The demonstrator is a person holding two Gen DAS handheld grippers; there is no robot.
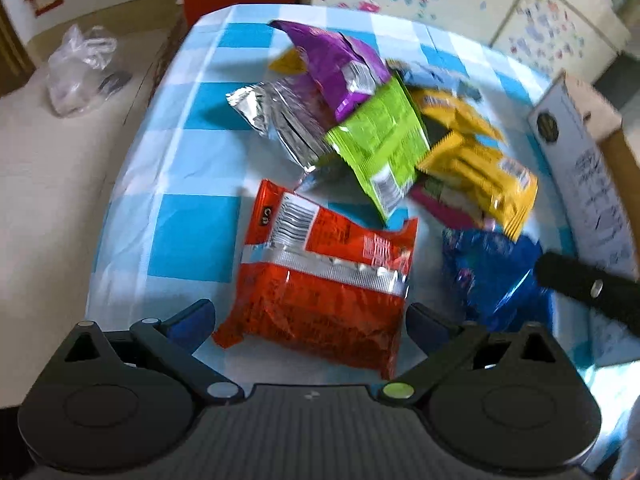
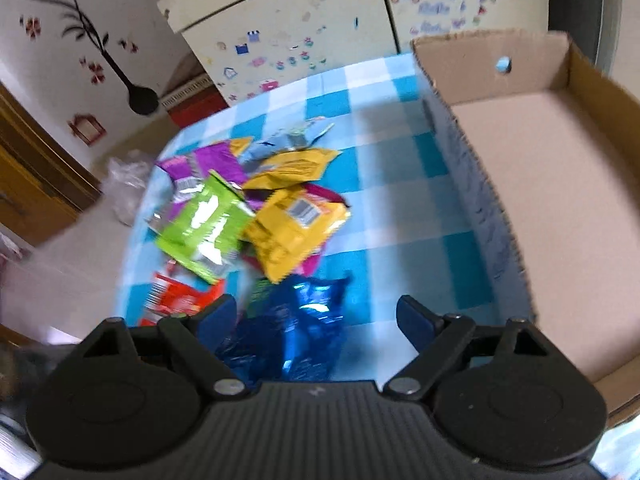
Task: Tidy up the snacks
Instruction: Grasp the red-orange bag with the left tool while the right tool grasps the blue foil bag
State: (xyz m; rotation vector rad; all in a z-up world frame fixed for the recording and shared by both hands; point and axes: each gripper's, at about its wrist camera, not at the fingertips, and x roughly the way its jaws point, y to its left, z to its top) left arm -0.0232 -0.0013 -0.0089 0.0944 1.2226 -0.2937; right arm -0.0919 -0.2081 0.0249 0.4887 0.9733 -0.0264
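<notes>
Mostly crinkled, glossy foil snack packets (image 1: 372, 140).

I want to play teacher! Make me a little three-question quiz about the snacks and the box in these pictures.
1. True or false: the cardboard box already holds snacks.
2. Which packet lies between the left gripper fingers? A) red packet B) purple packet C) green packet
3. Fill in: the right gripper hovers over the ____ packet.

Key:
1. False, no snacks show in the part of the box in view.
2. A; the fingers are open on either side of it.
3. Blue.
</notes>
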